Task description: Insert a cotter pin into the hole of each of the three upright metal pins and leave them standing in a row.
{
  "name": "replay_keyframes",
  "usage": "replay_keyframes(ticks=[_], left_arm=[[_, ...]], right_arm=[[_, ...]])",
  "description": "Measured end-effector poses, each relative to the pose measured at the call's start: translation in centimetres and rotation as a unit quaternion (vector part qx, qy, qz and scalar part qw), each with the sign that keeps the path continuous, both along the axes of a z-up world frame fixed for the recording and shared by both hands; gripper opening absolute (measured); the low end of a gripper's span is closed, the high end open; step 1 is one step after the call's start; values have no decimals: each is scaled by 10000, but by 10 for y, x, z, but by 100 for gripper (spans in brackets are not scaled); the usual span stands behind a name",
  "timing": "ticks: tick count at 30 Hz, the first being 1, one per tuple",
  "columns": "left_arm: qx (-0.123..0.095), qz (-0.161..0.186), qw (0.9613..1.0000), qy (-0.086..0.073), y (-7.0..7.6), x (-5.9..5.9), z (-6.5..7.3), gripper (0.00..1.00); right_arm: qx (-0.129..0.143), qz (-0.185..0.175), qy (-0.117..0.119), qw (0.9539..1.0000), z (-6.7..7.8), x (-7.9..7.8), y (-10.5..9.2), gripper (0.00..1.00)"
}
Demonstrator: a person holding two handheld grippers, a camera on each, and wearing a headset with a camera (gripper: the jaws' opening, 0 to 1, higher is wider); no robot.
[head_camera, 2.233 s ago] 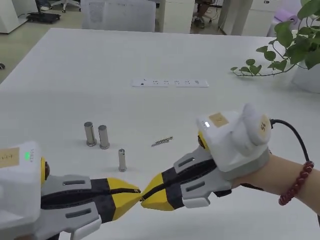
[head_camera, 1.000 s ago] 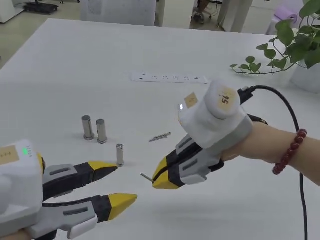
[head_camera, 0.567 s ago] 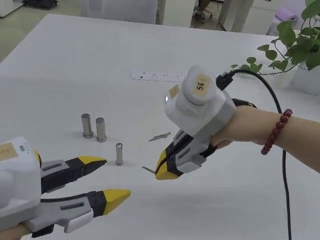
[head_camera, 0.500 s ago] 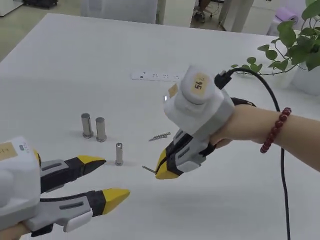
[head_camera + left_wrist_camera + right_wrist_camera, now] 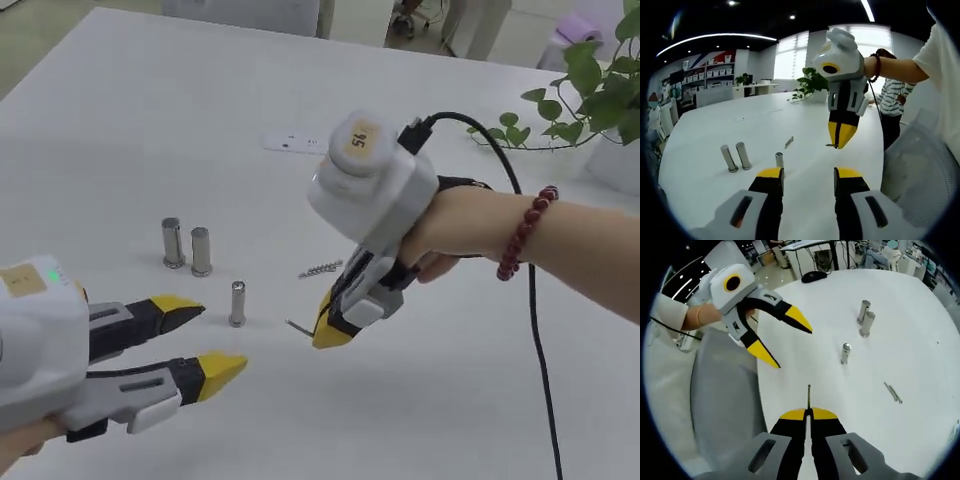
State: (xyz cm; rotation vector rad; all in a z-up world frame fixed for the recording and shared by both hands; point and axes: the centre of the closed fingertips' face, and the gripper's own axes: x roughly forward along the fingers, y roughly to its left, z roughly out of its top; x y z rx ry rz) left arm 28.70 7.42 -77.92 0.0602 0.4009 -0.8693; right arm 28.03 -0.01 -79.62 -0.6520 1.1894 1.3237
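Right claw (image 5: 326,338) clenched on thin metal cotter pin (image 5: 298,327); left claw (image 5: 212,338) released. Short upright steel pin (image 5: 238,302) on white surface (image 5: 450,400), 10 o'clock of cotter tip, apart. You should level tip with hole and approach slowly.

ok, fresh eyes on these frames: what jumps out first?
The right gripper, held mid-frame above the white table, is shut on a thin cotter pin that pokes out past its yellow-tipped fingers. Lower left, the left gripper is open. Behind them three metal pins stand upright on the table, two close together, one apart and nearer the cotter pin.
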Motion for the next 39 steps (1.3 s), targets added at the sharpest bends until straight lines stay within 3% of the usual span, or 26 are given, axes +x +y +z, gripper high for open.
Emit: replay_keyframes(ticks=[10, 20, 24, 39], left_arm=[[158, 317, 9994, 4, 10, 22, -11, 33], [179, 431, 9989, -76, 10, 41, -20, 27], [222, 423, 9988, -70, 8, 46, -24, 26], [306, 333, 9990, -20, -1, 59, -40, 22]], right_arm=[[-111, -577, 371, 9976, -7, 8, 6, 3], [-262, -957, 779, 9920, -15, 9, 10, 3], [-327, -1173, 992, 9876, -16, 9, 11, 3], [-409, -1385, 1236, 9818, -20, 17, 20, 3]])
